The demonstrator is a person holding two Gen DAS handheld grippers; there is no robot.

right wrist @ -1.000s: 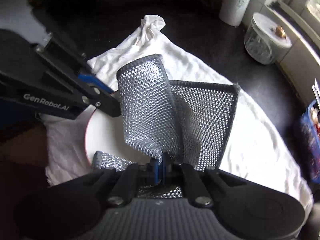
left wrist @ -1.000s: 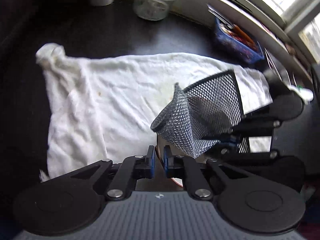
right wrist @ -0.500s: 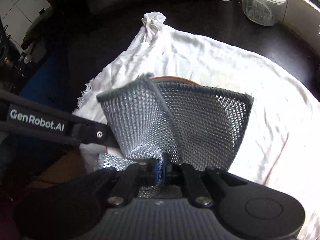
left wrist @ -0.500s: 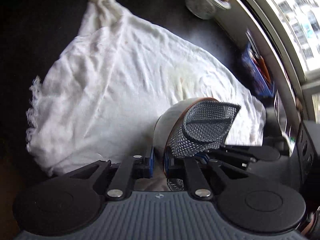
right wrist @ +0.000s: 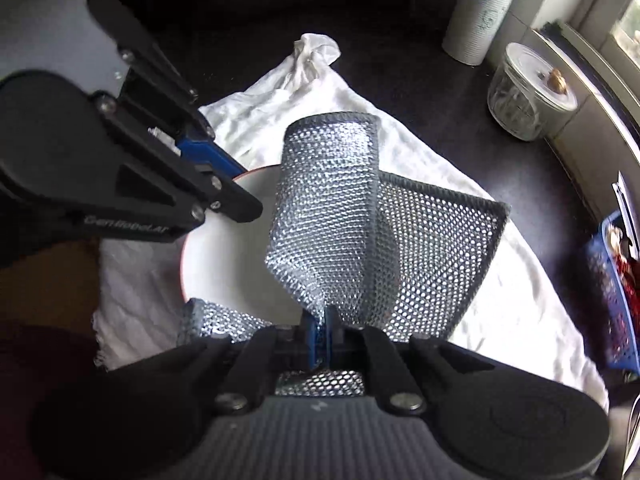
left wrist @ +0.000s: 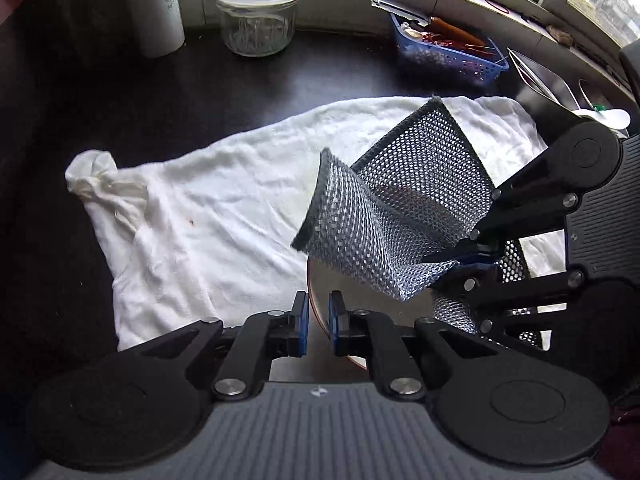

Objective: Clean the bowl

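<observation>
Left gripper: blue-padded jaws closed on the thin rim of the smooth white bowl, which rests on the creased white cloth. Right gripper: jaws pinched tight on a silvery, stiff-folded mesh scrubbing cloth standing over the bowl's right side

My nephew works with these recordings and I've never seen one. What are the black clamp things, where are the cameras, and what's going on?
No robot here: a person holds two hand grippers, each with a camera looking along its fingers. The left gripper pinches the rim of a white bowl. The right gripper is shut on a grey mesh scrubbing cloth, held over the bowl. Beneath lies a white towel on a dark counter. Behind stand a glass jar, a paper roll and a blue basket.
</observation>
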